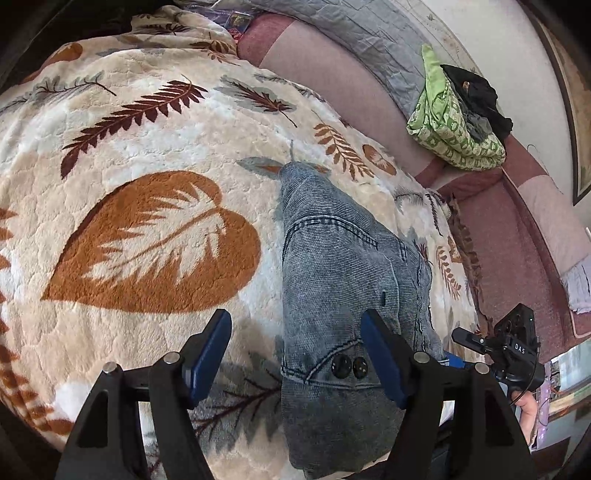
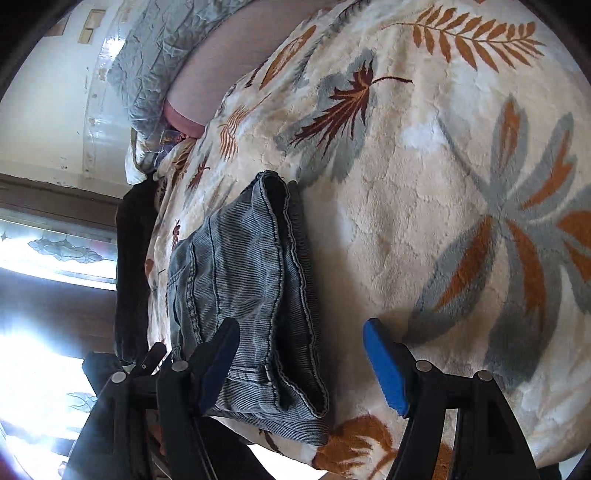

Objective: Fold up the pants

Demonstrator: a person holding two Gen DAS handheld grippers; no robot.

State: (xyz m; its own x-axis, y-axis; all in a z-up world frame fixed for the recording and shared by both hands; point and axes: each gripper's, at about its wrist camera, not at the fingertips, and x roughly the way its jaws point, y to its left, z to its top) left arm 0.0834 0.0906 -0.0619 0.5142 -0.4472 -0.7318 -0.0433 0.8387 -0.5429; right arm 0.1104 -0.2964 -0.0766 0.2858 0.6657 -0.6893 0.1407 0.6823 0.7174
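Legible writing: the letters "DAS" in white on the black body of the right gripper (image 1: 513, 354), seen at the right edge of the left wrist view. No other text can be read.

Pants (image 1: 343, 295): grey-blue denim, folded into a compact stack, lying flat on the blanket (image 1: 147, 147), a cream plush cover printed with brown, rust and grey leaves. Two dark buttons (image 1: 349, 366) sit side by side at the waistband end, nearest the left camera. In the right wrist view the pants (image 2: 251, 295) show stacked hem edges with visible stitching along their right side.

Left gripper (image 1: 297, 356): jaws stand wide apart, with nothing clamped. The waistband end lies below and between the two blue pads; the right pad (image 1: 380, 362) overlaps the denim in view, the left pad stands over bare blanket. Whether either pad touches the cloth cannot be told.

Right gripper (image 2: 303, 363): jaws also wide apart and holding nothing. The folded stack's near corner lies between the pads, closer to the left one (image 2: 221, 362), which overlaps the denim edge; the right pad is over blanket, apart from the pants.

Beyond the blanket: a pink sheet (image 1: 332, 85), a grey quilt (image 1: 369, 33), and a green patterned cloth (image 1: 450, 129) bundled with dark garments
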